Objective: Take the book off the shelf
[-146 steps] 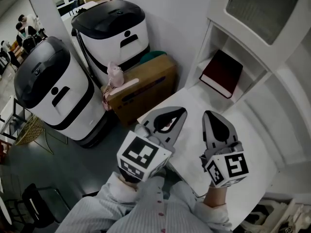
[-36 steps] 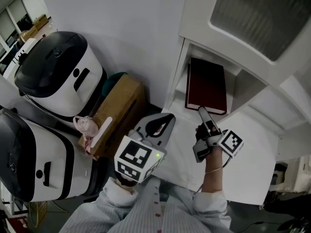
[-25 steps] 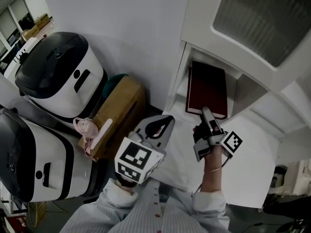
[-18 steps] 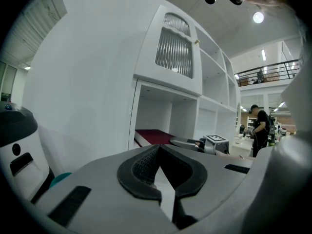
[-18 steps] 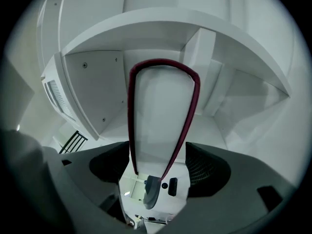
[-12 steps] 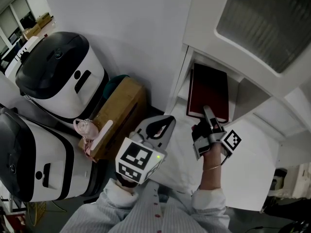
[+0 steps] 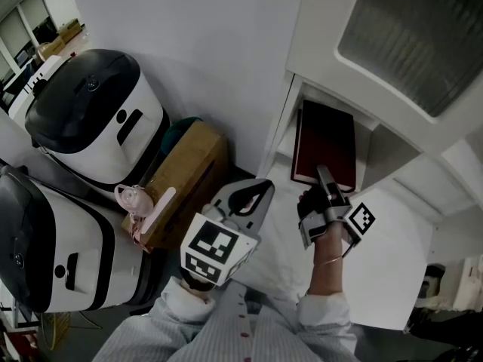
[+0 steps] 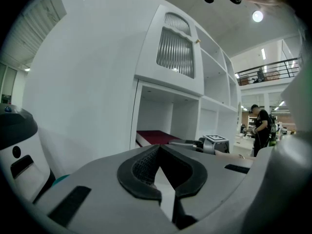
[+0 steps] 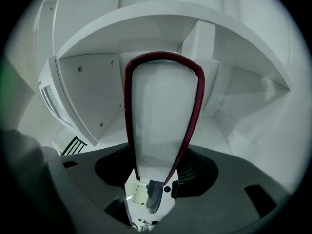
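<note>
A dark red book (image 7: 324,142) lies flat in the low open compartment of the white shelf (image 7: 281,138). My right gripper (image 7: 326,178) reaches level into that compartment, turned on its side. Its jaws have just been closing, and the book's near end (image 9: 163,111) stands between them, white page edge facing the camera. Both red covers touch the pads. My left gripper (image 7: 264,187) hangs over the white table's left edge, shut with nothing in it. From the left gripper (image 8: 158,147) view the book (image 8: 156,136) and the right gripper (image 8: 195,143) show ahead.
Two white-and-black machines (image 7: 90,111) (image 7: 45,232) stand left of the shelf. A brown cardboard box (image 7: 189,172) with a pink object (image 7: 143,202) on it sits between them and the white table (image 7: 385,270). A closed ribbed cabinet door (image 7: 411,29) is above the compartment. A person (image 8: 261,126) stands far off.
The right gripper has slid a little further onto the book's near end and rolled slightly. The left gripper has stayed where it was.
</note>
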{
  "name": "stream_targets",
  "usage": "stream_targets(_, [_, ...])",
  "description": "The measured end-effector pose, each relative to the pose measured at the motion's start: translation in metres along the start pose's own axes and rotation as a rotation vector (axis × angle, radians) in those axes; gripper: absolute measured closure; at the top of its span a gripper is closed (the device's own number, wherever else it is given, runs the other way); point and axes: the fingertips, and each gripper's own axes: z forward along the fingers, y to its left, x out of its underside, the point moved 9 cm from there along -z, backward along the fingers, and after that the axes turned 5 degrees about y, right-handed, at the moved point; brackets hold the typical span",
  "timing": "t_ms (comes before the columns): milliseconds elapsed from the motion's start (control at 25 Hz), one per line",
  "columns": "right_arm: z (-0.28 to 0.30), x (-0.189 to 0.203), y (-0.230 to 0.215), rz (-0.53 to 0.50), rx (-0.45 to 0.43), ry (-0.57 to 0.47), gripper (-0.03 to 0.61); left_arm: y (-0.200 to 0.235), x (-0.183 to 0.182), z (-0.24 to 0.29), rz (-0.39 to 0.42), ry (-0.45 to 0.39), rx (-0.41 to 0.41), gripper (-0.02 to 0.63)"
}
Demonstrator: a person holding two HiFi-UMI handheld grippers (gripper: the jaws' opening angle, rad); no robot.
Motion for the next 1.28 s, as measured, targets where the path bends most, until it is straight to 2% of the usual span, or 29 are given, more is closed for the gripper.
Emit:
stream_targets(720, [-0.037, 0.022, 0.008, 0.004, 0.011, 0.013, 0.337, -0.023, -0.001, -0.023, 0.022, -0.021, 0.024, 0.604])
stream_targets(1280, [-0.082, 0.038, 0.029, -0.152, 0.033, 0.038, 0.344, -0.047, 0.002, -0.036, 0.040, -0.035, 0.074, 0.604])
